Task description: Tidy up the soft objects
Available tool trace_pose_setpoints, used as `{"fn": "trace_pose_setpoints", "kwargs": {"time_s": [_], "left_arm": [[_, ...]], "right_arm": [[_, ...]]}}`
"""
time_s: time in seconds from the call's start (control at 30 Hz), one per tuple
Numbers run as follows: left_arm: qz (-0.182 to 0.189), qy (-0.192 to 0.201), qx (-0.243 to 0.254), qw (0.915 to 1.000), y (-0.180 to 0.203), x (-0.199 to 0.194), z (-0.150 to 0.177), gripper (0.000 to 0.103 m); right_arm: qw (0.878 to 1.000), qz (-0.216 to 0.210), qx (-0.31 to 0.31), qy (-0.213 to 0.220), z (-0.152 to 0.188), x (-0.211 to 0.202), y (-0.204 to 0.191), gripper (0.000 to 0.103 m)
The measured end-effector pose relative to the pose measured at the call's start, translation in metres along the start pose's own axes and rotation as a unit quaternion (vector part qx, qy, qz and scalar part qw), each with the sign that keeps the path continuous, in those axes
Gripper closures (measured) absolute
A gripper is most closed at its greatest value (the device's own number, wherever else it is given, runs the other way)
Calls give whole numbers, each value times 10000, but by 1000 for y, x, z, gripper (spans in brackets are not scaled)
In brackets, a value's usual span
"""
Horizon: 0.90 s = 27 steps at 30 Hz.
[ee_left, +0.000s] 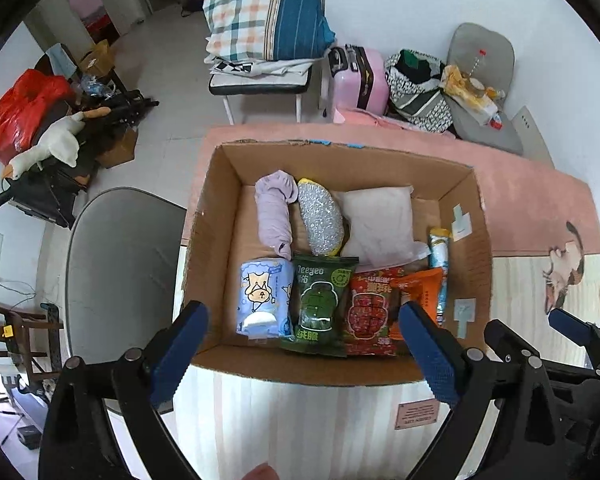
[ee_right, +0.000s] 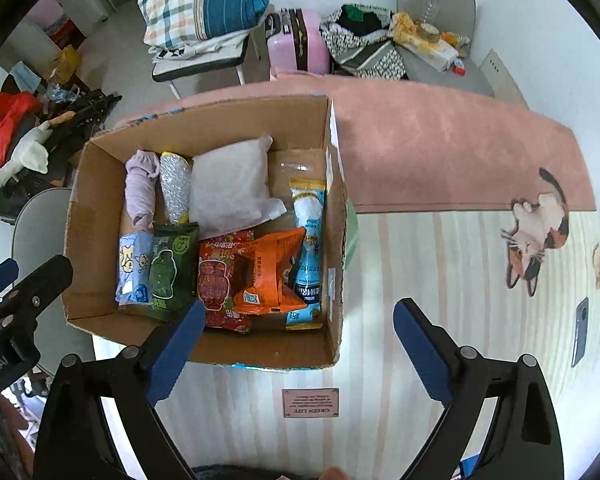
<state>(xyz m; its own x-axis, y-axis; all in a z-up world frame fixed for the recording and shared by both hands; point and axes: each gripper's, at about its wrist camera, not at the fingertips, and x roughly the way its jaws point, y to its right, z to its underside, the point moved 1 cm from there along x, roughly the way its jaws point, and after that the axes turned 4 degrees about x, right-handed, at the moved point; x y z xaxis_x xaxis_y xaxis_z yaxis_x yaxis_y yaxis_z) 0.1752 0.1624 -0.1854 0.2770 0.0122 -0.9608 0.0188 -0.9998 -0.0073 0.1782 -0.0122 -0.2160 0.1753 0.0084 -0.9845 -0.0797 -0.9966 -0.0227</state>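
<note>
A: Two grippers, left [ee_left: 304,344] and right [ee_right: 296,344], both spread wide, holding nothing, above the box's [ee_right: 100,216] near edge.
B: Contents?
A: Sock [ee_left: 274,216], sponge [ee_left: 320,220], white pouch [ee_left: 380,224] at back; tissues [ee_left: 264,300], snack packs [ee_left: 324,304] in front.

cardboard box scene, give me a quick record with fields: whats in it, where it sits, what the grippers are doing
container: cardboard box, open top, on a striped table mat
back row: lilac cloth roll, silver scrubber, white pillow pack
front row: blue tissue pack, green snack bag, red snack bag, orange packet, blue tube pack
left gripper: open, holding nothing, over the box's near edge
right gripper: open, holding nothing
</note>
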Motion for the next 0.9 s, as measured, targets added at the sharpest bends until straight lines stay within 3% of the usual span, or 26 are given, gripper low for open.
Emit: {"fn": "trace_pose_setpoints", "kwargs": {"time_s": [0.57, 0.9], "left_arm": [[88, 1002, 0, 9949, 0, -154, 41, 5], [114, 1404, 77, 9900, 7, -214, 67, 5]], "right_arm": [[9905, -155, -249, 1344, 67, -189, 16, 6], [9836, -223, -291, 1766, 99, -258, 23, 6]]}}
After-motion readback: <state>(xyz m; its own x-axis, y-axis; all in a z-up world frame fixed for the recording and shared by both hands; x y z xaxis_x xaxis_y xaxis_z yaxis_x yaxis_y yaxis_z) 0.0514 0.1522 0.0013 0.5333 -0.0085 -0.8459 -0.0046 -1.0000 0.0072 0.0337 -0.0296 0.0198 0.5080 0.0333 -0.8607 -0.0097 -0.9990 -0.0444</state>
